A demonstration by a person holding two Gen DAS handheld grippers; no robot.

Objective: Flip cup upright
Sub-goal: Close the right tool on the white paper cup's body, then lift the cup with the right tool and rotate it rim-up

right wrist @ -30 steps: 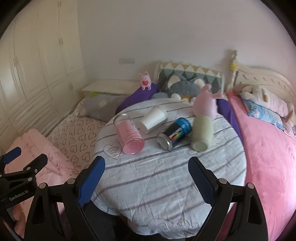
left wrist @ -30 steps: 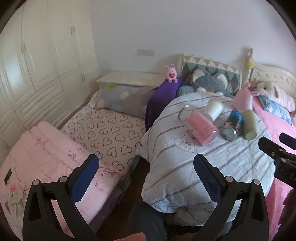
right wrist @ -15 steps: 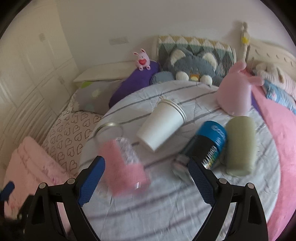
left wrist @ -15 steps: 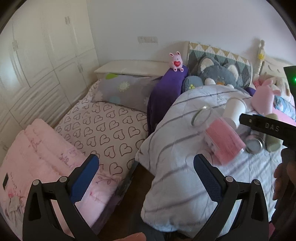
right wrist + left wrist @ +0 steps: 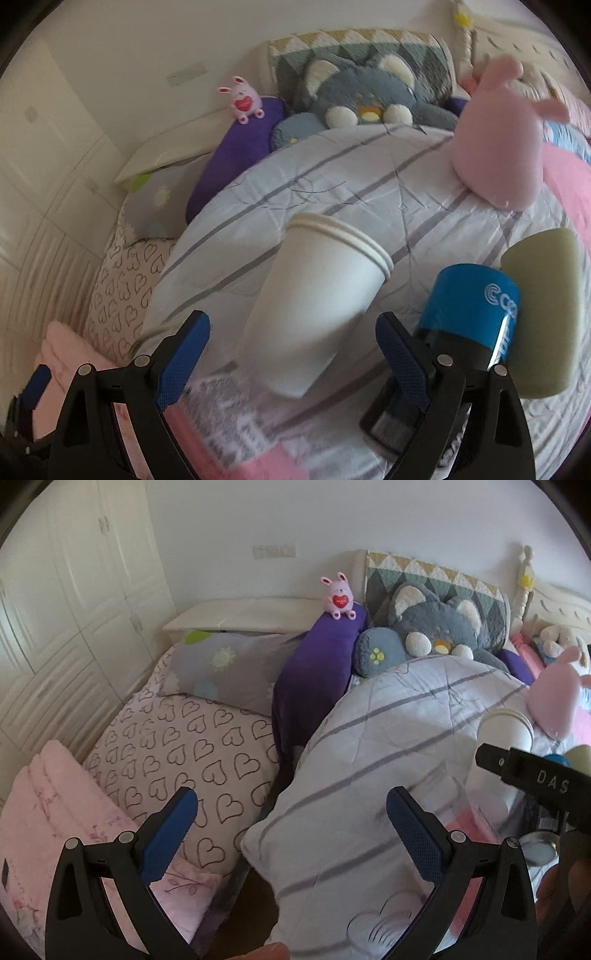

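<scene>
Cup: white ribbed-rim paper cup [image 5: 314, 306] lying tipped on striped grey quilt [image 5: 369, 192], between right gripper [image 5: 291, 350] jaws
Right jaws: wide, untouching
Left gripper [image 5: 291, 830]: jaws wide, empty

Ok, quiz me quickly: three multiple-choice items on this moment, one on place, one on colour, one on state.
1. The white cup lies on:
A. the striped quilt
B. the heart-print sheet
C. the floor

2. The can to the right of the cup in the right wrist view is mainly:
A. red
B. blue
C. yellow

3. The right hand-held gripper is:
A. shut on the cup
B. open, with the cup's base end between its fingers
C. open over the pink plush

Answers:
1 A, grey stripes of the quilt run under it.
2 B, its label is blue.
3 B, both blue pads stand clear of the cup's wall.
</scene>
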